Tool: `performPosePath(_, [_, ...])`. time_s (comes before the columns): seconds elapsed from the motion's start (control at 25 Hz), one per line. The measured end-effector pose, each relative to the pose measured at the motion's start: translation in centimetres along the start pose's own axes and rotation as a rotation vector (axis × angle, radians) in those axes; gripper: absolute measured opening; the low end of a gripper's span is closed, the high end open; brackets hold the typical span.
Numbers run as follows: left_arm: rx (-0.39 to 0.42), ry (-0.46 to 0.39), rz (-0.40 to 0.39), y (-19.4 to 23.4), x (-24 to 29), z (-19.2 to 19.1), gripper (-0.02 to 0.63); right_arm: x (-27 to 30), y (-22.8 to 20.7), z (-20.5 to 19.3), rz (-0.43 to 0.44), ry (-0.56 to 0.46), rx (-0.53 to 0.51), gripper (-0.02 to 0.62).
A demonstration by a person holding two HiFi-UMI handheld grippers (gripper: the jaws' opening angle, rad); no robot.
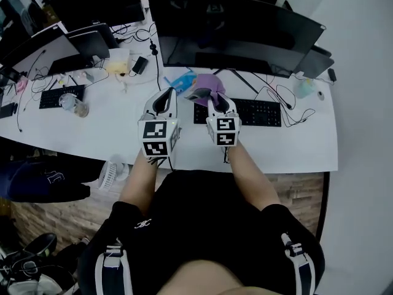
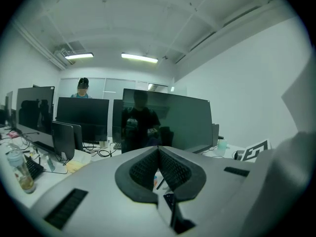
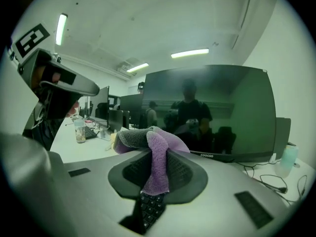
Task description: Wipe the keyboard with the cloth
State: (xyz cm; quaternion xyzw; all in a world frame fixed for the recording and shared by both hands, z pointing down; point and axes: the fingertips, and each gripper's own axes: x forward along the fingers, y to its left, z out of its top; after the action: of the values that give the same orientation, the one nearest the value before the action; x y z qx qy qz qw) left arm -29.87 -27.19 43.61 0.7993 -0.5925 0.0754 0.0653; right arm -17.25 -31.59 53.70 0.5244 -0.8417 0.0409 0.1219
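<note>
Over the keyboard's left end: right gripper (image 1: 212, 98) clenched on the purple cloth (image 1: 207, 94), which bunches above the jaw tips and hangs down between the pads (image 3: 180, 174)
Cloth: purple one side, grey the other, held above the keys, contact with them not clear
Keyboard (image 1: 258, 112): black, lies flat on the white desk (image 1: 110, 141) below the big monitor (image 1: 245, 35), its keys show under the right jaws
Left gripper (image 1: 164, 97): jaws closed tip to tip with nothing between them, held just left of the keyboard, beside the right gripper
Jar (image 1: 79, 107): clear, stands far left near a second keyboard (image 1: 60, 96), brownish contents low inside
Bottle (image 1: 303, 88): pale, stands at the desk's right end, contents not clear
Blue item (image 1: 182, 82): lies behind the grippers, near the monitor's foot
Cables (image 1: 288, 106): loop just right of the keyboard
Open room: bare desk left of the left gripper, and a bare strip between the keyboard and the front edge
</note>
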Motion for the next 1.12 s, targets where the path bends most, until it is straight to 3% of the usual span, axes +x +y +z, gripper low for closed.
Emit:
performPosePath(0.44, [-0.045,-0.005,0.08,4.0,-3.6,-1.3,0.011,6.1,3.7,-9.6,0.049,0.308,0.001,0.086])
performPosePath(0.76, [-0.07,-0.018,0.147,6.5,-5.8,-1.7,0.011,7.7,3.9,-14.0,0.036,0.472,-0.028,0.086])
performPosePath(1.12, [-0.085,-0.006,0.146,6.3,-6.6,-2.5,0.011,7.1,4.2,-15.2,0.04,0.572,-0.022,0.086])
